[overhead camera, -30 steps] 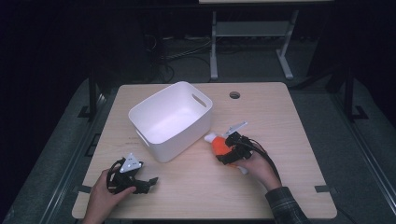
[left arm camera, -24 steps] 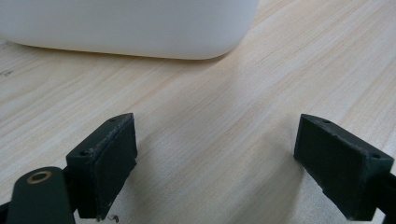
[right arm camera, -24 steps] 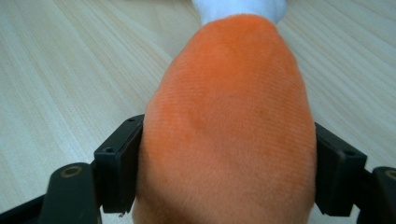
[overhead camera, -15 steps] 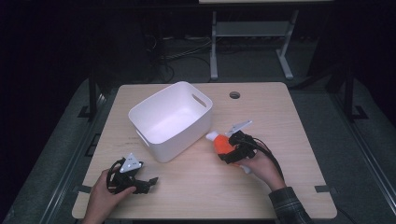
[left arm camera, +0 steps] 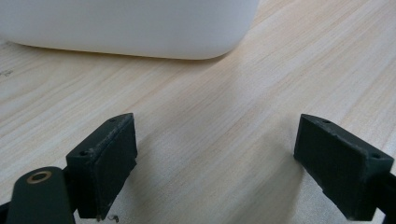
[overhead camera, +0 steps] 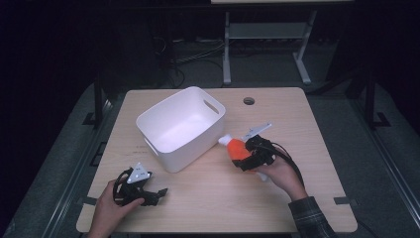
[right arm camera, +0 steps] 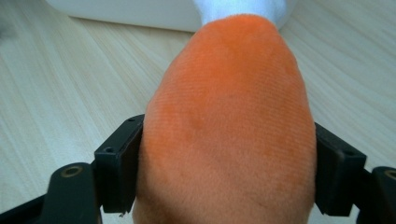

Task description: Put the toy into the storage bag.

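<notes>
— What's the right gripper got?

— An orange plush toy with a white tip; the black fingers are clenched on both its flanks; it sits just beside the white bin, near that bin's right corner, low over the counter.

— And the left gripper?

— Down by the near left corner of the counter, in the person's left hand; its fingers are spread wide with bare wood between them; the bin's wall rises a little way ahead of it.

Left gripper low, fingers wide apart; right gripper fingers clamped.
</notes>
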The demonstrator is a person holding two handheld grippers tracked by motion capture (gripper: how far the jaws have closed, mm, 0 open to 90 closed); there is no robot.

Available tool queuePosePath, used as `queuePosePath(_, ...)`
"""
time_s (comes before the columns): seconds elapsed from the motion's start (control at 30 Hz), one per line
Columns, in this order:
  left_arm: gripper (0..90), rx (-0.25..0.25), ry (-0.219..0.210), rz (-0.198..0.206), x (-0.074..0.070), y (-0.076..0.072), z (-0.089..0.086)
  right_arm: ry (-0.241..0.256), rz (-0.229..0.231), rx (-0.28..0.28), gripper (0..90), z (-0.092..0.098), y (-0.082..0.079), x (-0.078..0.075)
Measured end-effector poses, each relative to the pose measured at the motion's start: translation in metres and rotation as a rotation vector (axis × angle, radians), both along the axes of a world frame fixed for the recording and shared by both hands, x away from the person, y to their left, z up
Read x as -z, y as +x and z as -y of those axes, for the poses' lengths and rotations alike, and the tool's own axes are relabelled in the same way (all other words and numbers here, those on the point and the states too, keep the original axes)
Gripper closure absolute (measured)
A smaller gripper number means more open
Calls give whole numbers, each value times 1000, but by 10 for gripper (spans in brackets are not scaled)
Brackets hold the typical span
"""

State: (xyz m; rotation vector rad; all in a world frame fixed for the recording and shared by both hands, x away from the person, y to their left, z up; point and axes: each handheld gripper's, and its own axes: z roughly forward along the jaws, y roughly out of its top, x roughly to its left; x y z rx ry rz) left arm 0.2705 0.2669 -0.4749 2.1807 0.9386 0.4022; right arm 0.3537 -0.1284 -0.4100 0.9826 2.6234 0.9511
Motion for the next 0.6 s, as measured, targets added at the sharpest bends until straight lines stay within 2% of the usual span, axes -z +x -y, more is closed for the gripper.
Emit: queuePosePath(0.6, 124, 0, 0, 1, 0, 0, 0, 26, 15, -31, 237, 9, 3, -39)
